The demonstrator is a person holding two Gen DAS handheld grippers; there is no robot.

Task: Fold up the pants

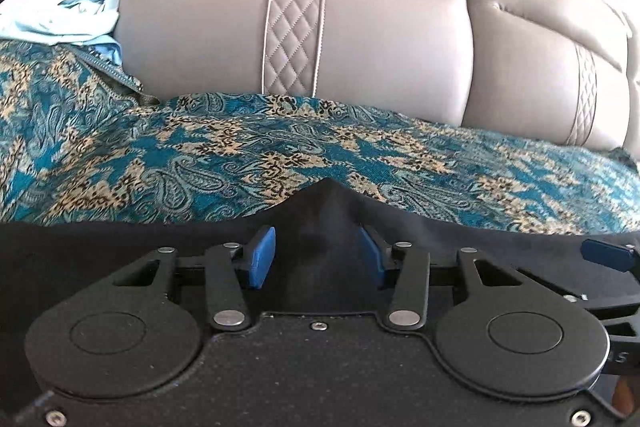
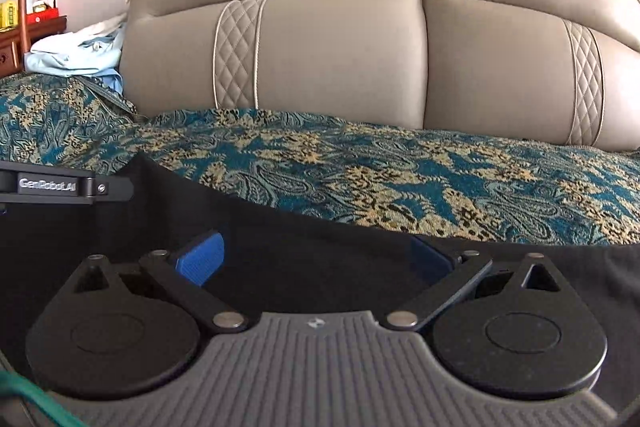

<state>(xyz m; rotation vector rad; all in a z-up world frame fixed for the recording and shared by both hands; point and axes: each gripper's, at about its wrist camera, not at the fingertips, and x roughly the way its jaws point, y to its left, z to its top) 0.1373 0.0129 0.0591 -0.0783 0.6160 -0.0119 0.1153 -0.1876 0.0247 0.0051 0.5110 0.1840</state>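
Observation:
Black pants (image 1: 100,247) lie on a teal and gold patterned bedspread (image 1: 240,155). My left gripper (image 1: 318,255) is low over the pants with its blue pads (image 1: 262,255) apart, and a raised peak of black cloth stands between them. My right gripper (image 2: 320,259) is wide open over the pants (image 2: 320,267), with its blue pads (image 2: 202,257) far apart and nothing held. The right gripper's tip shows at the far right of the left wrist view (image 1: 606,255). The left gripper's body shows at the left of the right wrist view (image 2: 64,185).
A grey padded headboard (image 1: 360,39) rises behind the bed. Light blue clothes (image 2: 76,55) lie piled at the back left. A wooden side table (image 2: 24,31) with small items stands at the far left.

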